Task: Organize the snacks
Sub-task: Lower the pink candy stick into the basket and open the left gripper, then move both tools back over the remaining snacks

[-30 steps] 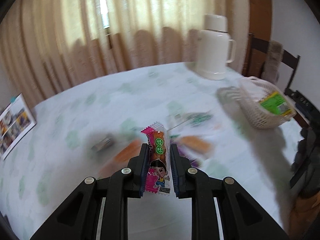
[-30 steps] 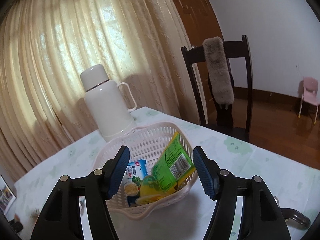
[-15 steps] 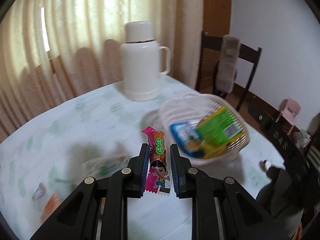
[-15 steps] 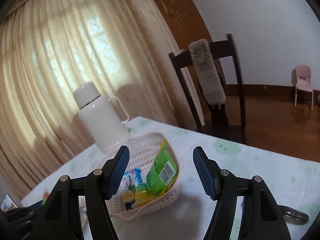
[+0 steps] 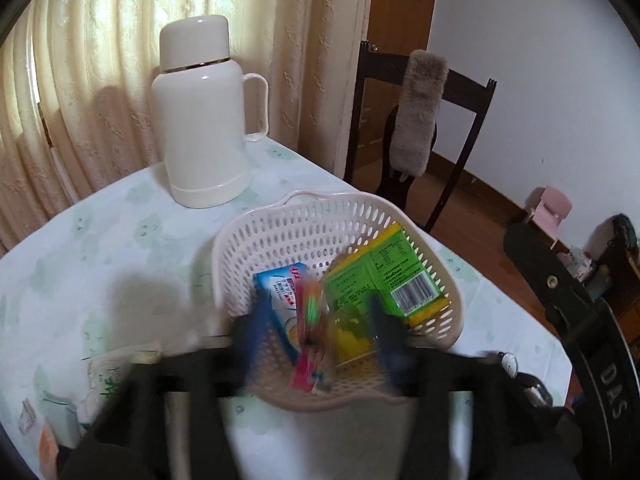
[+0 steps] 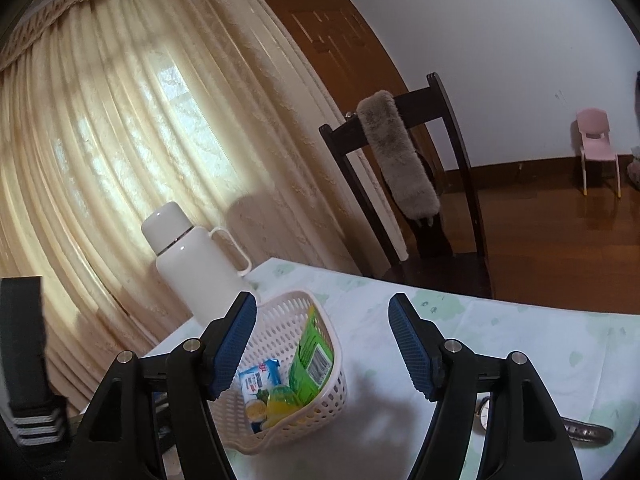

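A white perforated basket (image 5: 304,236) stands on the table and holds a green packet (image 5: 384,276), a blue packet (image 5: 280,284) and a yellow item (image 5: 352,332). My left gripper (image 5: 316,332) is blurred over the basket's near rim; its fingers stand apart, and the pink snack stick (image 5: 310,340) lies loose between them over the basket. My right gripper (image 6: 322,344) is open and empty, raised above the table with the basket (image 6: 288,432) below and to its left.
A white thermos (image 5: 204,116) stands behind the basket. A dark chair (image 5: 420,128) with a grey fur wrap is at the table's far edge. Loose snack packets (image 5: 100,376) lie at the left. A wristwatch (image 5: 508,364) lies right of the basket.
My left gripper moved over the basket and its fingers spread apart, letting go of the pink snack stick. My right gripper rose and drew back from the basket.
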`<state>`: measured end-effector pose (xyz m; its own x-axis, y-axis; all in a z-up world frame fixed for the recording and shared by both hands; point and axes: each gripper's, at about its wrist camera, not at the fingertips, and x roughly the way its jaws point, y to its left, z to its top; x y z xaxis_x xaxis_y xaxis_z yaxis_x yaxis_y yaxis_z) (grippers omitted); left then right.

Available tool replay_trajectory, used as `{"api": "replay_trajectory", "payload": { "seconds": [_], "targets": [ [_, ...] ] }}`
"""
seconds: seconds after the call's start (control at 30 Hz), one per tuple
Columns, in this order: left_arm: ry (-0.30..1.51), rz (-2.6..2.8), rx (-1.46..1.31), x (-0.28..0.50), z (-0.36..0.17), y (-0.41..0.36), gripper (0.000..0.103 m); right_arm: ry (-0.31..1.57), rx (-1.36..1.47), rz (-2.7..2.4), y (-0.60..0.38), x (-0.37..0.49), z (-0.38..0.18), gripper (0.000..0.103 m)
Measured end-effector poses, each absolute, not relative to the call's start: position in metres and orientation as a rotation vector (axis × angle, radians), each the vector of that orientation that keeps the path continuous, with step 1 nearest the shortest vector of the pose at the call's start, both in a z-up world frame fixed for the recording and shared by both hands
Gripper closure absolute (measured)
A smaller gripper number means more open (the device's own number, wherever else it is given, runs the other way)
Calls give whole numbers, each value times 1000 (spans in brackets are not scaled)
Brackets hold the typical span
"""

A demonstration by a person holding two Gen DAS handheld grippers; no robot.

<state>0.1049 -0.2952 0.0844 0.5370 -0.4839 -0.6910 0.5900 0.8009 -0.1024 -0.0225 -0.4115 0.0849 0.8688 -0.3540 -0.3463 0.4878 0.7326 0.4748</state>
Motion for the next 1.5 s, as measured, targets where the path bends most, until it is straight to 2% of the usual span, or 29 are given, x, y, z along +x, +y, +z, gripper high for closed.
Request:
{"api": "replay_trajectory", "payload": {
  "seconds": [0.03,0.87,1.5],
  "targets": [
    [759,-634,137,105,85,-293,31,239,587,-466,-411,-23,85,33],
    [714,-431,130,92,90,-232,31,264,500,-348,-384,-11,84,30],
    [727,-299,44,76,95,-152,31,290,397,-188,-356,2,83,30]
  ]
}}
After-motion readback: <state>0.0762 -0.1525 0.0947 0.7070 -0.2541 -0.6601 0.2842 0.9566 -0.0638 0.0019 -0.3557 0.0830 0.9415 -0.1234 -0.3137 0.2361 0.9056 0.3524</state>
